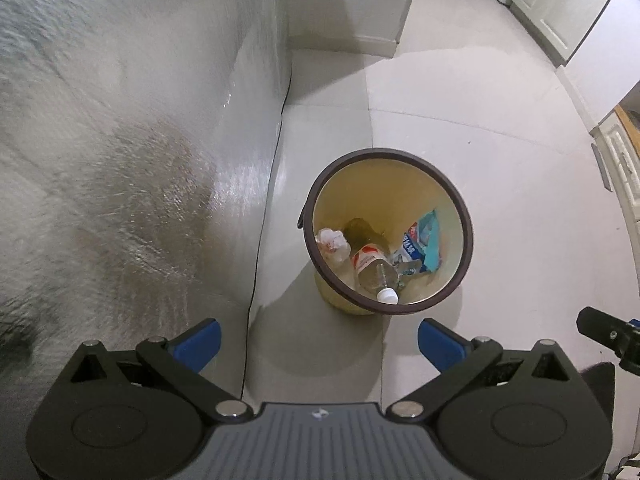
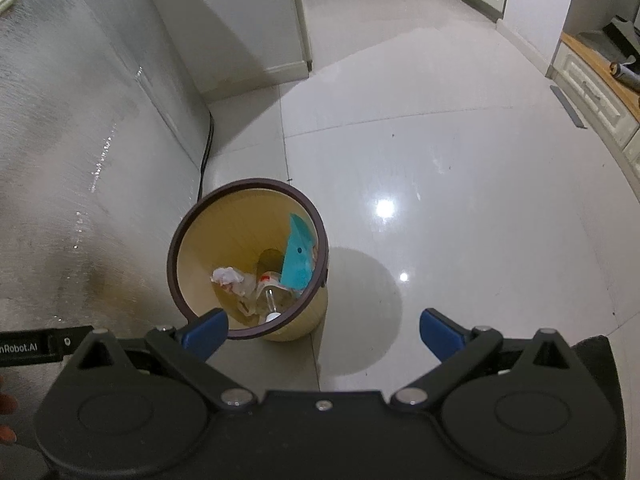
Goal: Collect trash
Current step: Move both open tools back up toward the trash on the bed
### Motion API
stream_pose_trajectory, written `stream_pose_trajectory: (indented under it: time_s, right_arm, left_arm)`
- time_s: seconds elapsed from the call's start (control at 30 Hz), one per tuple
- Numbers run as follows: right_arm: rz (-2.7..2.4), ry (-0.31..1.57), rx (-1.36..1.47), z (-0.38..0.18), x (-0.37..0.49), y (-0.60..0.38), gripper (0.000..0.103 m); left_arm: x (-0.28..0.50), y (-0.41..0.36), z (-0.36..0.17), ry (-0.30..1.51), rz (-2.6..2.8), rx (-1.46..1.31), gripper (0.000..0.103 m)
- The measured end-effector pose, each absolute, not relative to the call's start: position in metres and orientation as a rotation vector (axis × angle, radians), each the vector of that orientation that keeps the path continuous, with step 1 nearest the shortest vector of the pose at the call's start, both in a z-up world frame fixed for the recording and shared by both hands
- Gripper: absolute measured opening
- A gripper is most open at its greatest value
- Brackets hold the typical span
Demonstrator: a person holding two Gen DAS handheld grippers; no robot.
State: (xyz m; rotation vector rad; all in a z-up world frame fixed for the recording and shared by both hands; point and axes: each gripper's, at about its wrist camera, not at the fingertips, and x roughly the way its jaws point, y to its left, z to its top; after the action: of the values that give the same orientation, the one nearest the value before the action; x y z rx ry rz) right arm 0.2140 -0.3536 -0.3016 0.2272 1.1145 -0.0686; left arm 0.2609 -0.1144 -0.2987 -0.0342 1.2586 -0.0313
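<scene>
A yellow trash bin with a dark brown rim [image 1: 466, 216] stands on the tiled floor, also in the right wrist view [image 2: 176, 248]. Inside lie a clear plastic bottle with a white cap [image 1: 374, 266], crumpled white paper [image 1: 332, 242] and a teal and blue wrapper [image 1: 428, 240]. The bottle [image 2: 272, 300], paper [image 2: 228, 276] and wrapper [image 2: 298, 260] also show in the right wrist view. My left gripper [image 1: 319, 344] is open and empty, above and short of the bin. My right gripper [image 2: 324, 334] is open and empty, just right of the bin.
A silver fridge side [image 1: 120, 160] rises left of the bin, with a black cable [image 1: 260, 240] along its base. White cabinets [image 2: 592, 88] with a wooden top stand at the right. Glossy tiled floor [image 2: 440, 160] spreads right of the bin.
</scene>
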Motion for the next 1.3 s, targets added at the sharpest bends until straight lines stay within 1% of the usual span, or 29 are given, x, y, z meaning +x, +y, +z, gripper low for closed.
stream_pose_trajectory:
  time_s: [0.27,0.67,1.03,1.3]
  right_arm:
    - [-0.076,1.038,0.211,-0.263,0.181,-0.353,0.103]
    - [-0.085,0.814,0.213,-0.169,0.116,-0.36,0.103]
    - [-0.072,0.607,0.207,-0.094,0.058,-0.354,0.103]
    - [0.028,0.44,0.2,-0.034,0.04,-0.323,0.103]
  left_arm:
    - [0.231,-0.116,-0.251,1.161,-0.061,-0.039,0.103]
    - [0.165,-0.118,-0.161,0.961,-0.118,-0.039,0.103]
    - [0.1,-0.107,-0.069,0.733,-0.189,-0.032,0.103]
    - [0.065,-0.072,0.003,0.541,-0.172,-0.017,0.103]
